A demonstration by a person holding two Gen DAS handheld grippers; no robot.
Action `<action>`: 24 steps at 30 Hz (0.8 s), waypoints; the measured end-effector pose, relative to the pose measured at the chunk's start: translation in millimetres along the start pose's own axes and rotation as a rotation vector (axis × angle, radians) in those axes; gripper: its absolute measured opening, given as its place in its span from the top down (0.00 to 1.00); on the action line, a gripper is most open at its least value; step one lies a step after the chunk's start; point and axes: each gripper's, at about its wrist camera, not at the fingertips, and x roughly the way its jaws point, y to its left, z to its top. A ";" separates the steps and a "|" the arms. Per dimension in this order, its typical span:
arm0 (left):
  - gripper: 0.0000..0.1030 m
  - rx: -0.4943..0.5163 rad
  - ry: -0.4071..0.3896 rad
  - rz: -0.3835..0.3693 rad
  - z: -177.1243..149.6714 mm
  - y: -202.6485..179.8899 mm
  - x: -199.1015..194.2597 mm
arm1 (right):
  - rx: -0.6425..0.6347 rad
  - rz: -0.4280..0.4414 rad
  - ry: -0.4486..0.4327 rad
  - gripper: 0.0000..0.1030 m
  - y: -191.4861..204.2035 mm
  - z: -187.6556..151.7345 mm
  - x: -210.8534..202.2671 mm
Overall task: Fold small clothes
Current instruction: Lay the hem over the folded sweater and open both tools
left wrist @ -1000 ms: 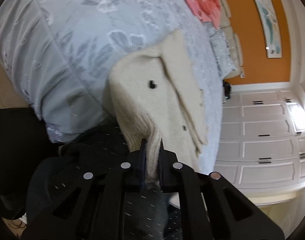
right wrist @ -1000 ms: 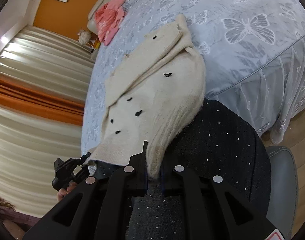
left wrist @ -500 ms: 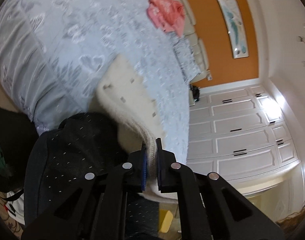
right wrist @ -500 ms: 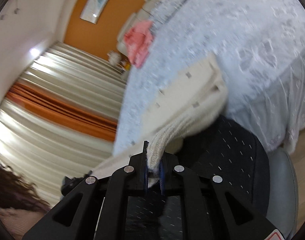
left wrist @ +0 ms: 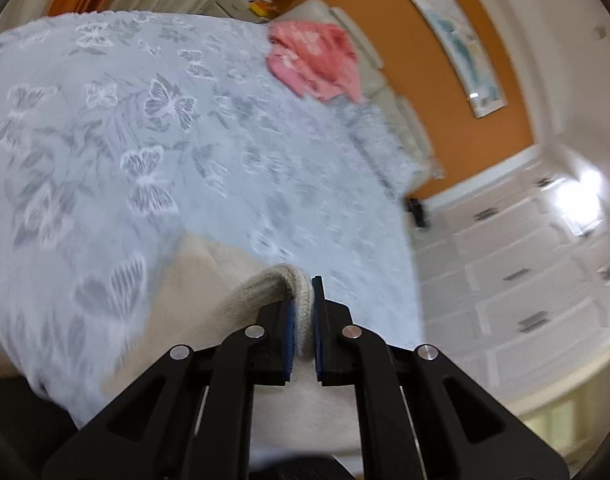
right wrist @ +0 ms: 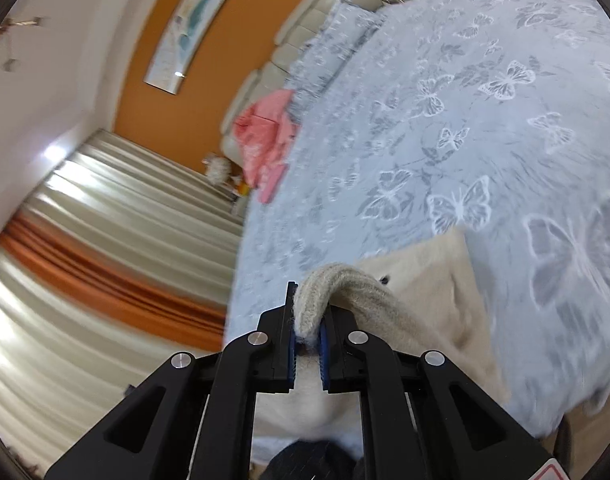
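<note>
A cream knit cardigan (left wrist: 209,280) with small dark buttons lies at the near edge of a bed with a grey-blue butterfly cover (left wrist: 153,140). My left gripper (left wrist: 303,320) is shut on its ribbed hem, which bulges up between the fingers. My right gripper (right wrist: 307,320) is shut on another part of the same ribbed hem; the cardigan (right wrist: 421,280) drapes away to the right over the bed cover (right wrist: 445,128). Both hold the hem lifted above the bed; most of the garment is hidden below the grippers.
A pink garment (left wrist: 317,60) lies at the far end of the bed near the cream padded headboard (left wrist: 393,104); it also shows in the right wrist view (right wrist: 265,136). White cabinets (left wrist: 525,240) stand on one side, curtains (right wrist: 105,248) on the other. A dark dotted garment (right wrist: 313,460) lies below.
Both grippers have swung up and forward over the bed with the hem still clamped. The cardigan, spread in view before, now lies mostly beneath them, and the dark dotted garment has dropped out of sight.
</note>
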 end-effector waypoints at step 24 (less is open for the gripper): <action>0.28 0.094 0.070 0.322 4.4 70.9 115.0 | -0.071 -0.350 0.124 0.35 -64.4 24.3 105.4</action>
